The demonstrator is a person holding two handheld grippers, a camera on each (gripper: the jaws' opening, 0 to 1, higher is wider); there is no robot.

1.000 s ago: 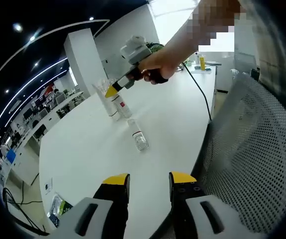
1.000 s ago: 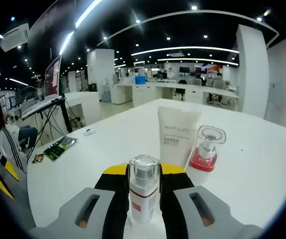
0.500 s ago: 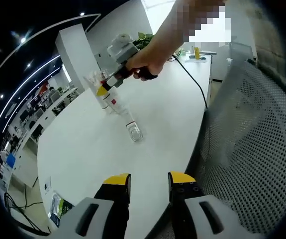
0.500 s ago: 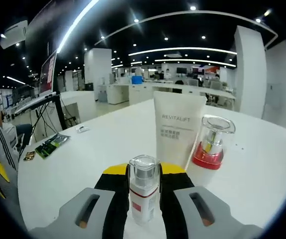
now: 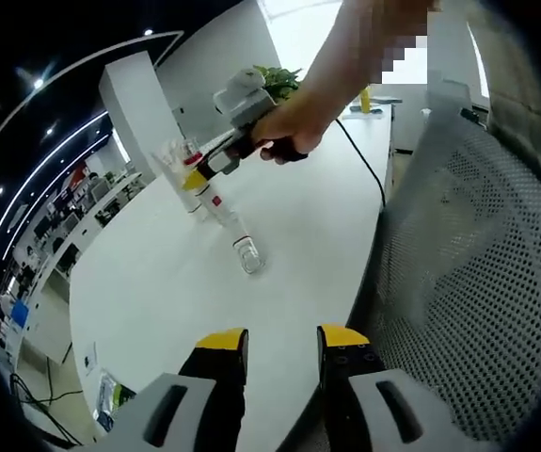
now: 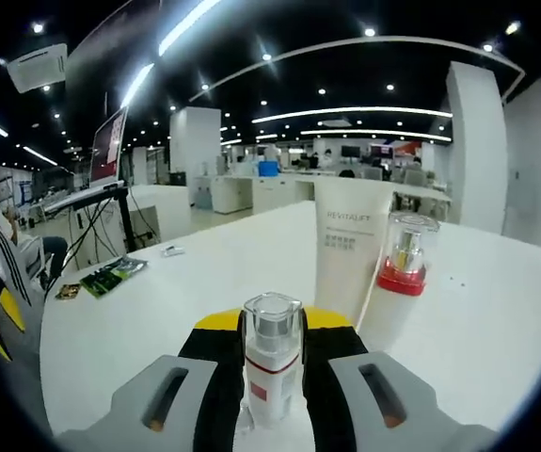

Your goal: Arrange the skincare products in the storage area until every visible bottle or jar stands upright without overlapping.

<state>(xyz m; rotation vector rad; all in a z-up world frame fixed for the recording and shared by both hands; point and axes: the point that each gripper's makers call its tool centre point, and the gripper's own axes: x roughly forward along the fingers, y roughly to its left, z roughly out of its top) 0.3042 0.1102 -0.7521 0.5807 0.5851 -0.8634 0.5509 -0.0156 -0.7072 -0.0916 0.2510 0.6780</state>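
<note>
Fingers of the right gripper (image 6: 272,363) clamp the small pump bottle (image 6: 272,367) upright, next to set beside the white tube (image 6: 350,250) on the worktop (image 6: 157,311), while the left gripper (image 5: 279,353) waits with fingers apart

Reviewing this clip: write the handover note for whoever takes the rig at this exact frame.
Right tool: shut on a small white pump bottle with a clear cap, held upright just above the white table, beside the group.
Left tool: open, holding nothing, near the table edge.
Standing upright: white REVITALIFT tube and red-collared bottle with a clear cap.
Lying on its side: small clear glass bottle, apart from the others.
Left to do: set down the pump bottle, then stand the clear bottle upright.
</note>
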